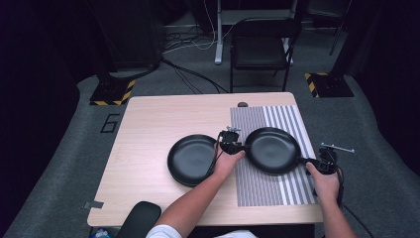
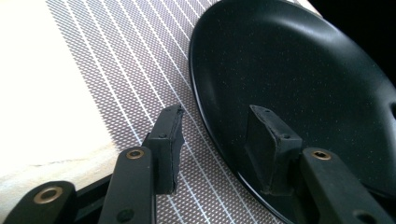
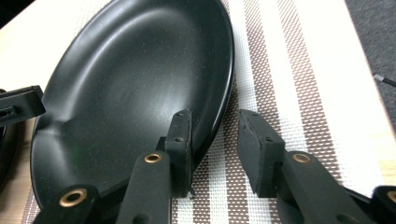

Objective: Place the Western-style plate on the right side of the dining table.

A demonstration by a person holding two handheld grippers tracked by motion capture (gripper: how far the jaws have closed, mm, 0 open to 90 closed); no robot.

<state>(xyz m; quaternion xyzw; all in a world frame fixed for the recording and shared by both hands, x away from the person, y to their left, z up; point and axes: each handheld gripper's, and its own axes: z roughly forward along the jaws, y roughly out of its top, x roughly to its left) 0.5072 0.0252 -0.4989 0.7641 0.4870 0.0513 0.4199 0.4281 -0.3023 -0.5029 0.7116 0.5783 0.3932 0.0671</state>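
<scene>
Two black plates are on the table. One plate lies on the bare wood left of centre. The other plate rests on a striped placemat. My left gripper is open at this plate's left rim, one jaw over the mat and the other inside the plate. At the opposite rim my right gripper is open too, and the edge runs between its jaws. In the right gripper view, a jaw of the left gripper shows at the plate's far side.
A dark folding chair stands beyond the table's far edge, with cables on the floor around it. A small dark object sits at the far edge of the table. A black rounded object lies at the near left corner.
</scene>
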